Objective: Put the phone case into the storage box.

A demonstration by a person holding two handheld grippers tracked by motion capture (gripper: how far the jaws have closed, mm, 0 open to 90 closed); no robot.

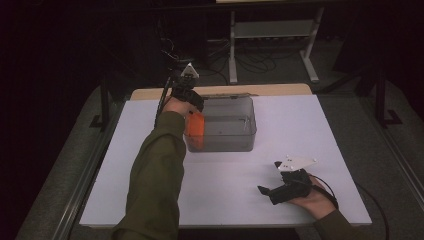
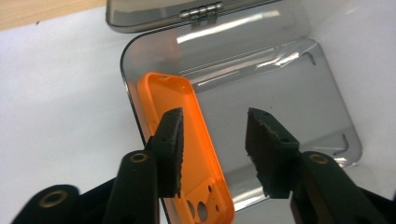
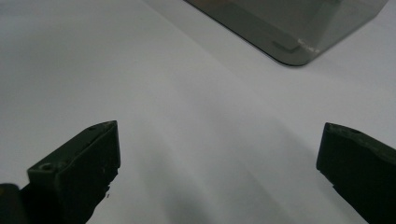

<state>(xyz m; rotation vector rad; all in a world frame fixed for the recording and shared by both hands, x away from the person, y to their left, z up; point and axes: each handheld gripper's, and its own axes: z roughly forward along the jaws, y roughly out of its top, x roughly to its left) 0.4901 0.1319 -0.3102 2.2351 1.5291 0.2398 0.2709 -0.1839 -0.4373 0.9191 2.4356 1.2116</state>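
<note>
Count: 1 clear grey box (image 1: 227, 131) with hinged lid open, near the table's (image 1: 150, 150) far edge. 1 orange phone case (image 2: 187, 154) standing against the box's left wall. 2 grippers: left gripper (image 2: 212, 140) over the box, right gripper (image 1: 270, 192) near the front-right corner.

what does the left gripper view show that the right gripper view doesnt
Left gripper view alone: the orange phone case leaning against the side wall inside the box, the box's hinge with the lid laid back, and the left gripper, its jaws apart over the case, nothing pressed between them.
Right gripper view alone: the right gripper, jaws wide over bare table.
Both: the smoky clear box and the white table.
</note>
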